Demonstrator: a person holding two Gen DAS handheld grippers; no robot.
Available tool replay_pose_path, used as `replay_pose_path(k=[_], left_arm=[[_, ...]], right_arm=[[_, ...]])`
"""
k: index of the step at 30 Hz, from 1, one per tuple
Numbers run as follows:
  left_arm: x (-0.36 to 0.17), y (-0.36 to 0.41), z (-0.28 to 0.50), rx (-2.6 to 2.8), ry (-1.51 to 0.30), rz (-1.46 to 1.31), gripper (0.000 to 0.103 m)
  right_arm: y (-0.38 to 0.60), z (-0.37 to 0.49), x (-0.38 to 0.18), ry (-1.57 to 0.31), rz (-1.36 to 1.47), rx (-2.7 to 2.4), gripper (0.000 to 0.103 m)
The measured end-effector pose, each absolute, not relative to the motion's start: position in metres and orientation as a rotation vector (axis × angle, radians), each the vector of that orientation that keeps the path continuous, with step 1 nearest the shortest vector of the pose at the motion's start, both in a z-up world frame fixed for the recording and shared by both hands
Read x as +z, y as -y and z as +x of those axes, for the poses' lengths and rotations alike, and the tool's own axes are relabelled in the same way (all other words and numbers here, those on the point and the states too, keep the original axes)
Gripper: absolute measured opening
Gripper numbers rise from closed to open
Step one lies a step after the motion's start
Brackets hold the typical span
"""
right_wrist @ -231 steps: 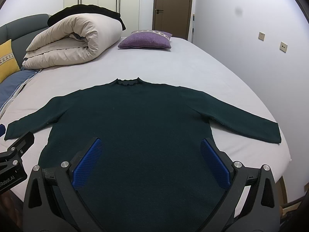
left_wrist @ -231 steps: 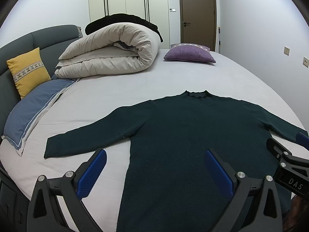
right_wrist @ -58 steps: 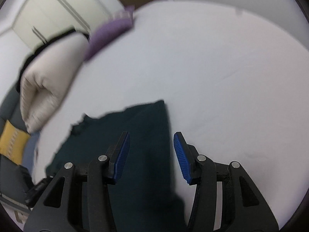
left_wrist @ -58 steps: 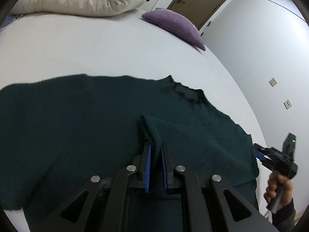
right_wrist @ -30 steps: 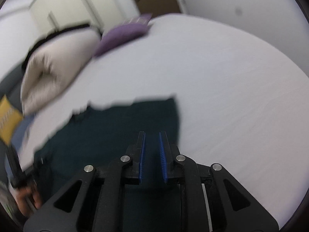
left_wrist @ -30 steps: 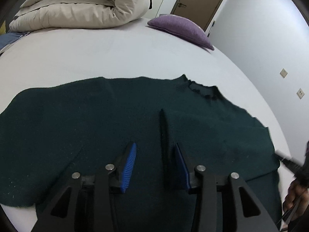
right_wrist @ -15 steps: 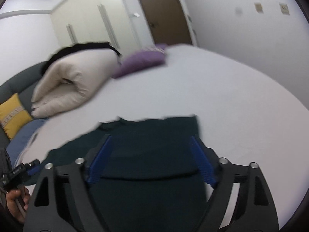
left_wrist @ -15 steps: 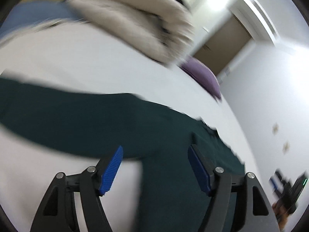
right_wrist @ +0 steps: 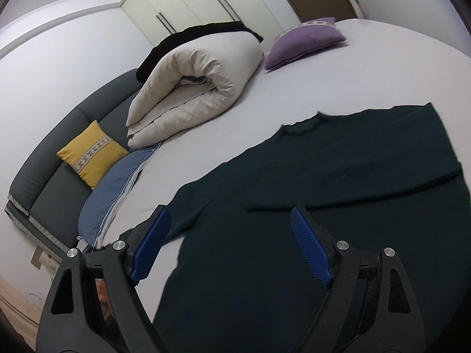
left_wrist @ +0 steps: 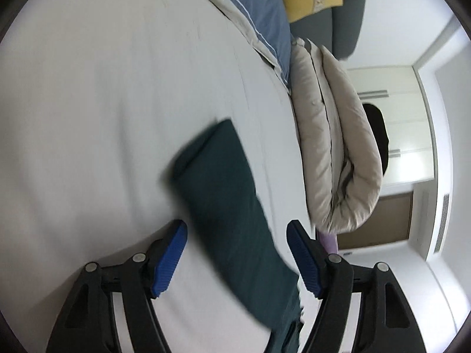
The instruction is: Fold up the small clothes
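The big white bed [right_wrist: 382,67] holds a dark green sweater [right_wrist: 338,206] that lies flat on the sheet, near the front edge. Its neck [right_wrist: 306,123] points away toward the purple pillow [right_wrist: 306,36], and its bottom hem comes toward the camera, so its long way runs from front to back. One sleeve is already folded across the chest, and its edge shows as a line over the body. The other sleeve [left_wrist: 223,206] lies out straight to the side, toward the blue pillow [right_wrist: 114,188] and the yellow cushion [right_wrist: 91,153]. In the left view that sleeve runs between the two blue pads, with its cuff end pointing away. The left gripper [left_wrist: 237,260] is spread wide and holds nothing, and it sits over the sleeve. The right gripper [right_wrist: 232,242] is spread wide too, empty, above the sweater's body. What could go wrong, I think: the left view is blurry, so the pinch might miss the sleeve or grab the sheet as well. If only the cuff gets lifted, the sleeve could sag and land crooked. A tug could also drag the whole sweater and undo the folded sleeve.
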State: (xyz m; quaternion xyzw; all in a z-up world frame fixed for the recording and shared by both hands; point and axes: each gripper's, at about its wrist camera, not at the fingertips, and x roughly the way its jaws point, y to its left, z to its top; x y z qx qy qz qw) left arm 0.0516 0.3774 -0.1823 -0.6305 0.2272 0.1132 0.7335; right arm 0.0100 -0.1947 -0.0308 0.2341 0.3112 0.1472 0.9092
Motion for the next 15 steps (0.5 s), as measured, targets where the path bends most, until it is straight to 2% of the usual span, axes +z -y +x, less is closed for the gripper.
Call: replay_pose_path(k=[2, 3, 4, 5, 11, 15], left_arm=[[-0.185, -0.389, 0.065, 0.265, -0.506, -1.411, 0.041], [-0.187, -0.393, 0.072, 0.255, -0.517, -1.416, 0.032], [-0.189, -0.394, 0.080, 0.250, -0.547, -1.417, 0.011], [-0.189, -0.401, 0.077, 0.247, -0.562, -1.414, 0.007], [-0.118, -0.352, 0.092, 0.176, -0.552, -1.114, 0.008], [-0.058, -0.260, 0.122, 0.008, -0.600, -0.828, 0.008]], right_arm=[[0.190, 0.004, -0.029, -0.640, 0.490, 0.303, 0.082], [0.190, 0.003, -0.030, -0.640, 0.494, 0.301, 0.081], [0.190, 0.001, -0.030, -0.639, 0.496, 0.296, 0.080], [0.192, 0.000, -0.030, -0.639, 0.498, 0.294, 0.079], [0.223, -0.008, -0.036, -0.643, 0.532, 0.259, 0.074], [0.244, -0.007, -0.052, -0.656, 0.557, 0.220, 0.072]])
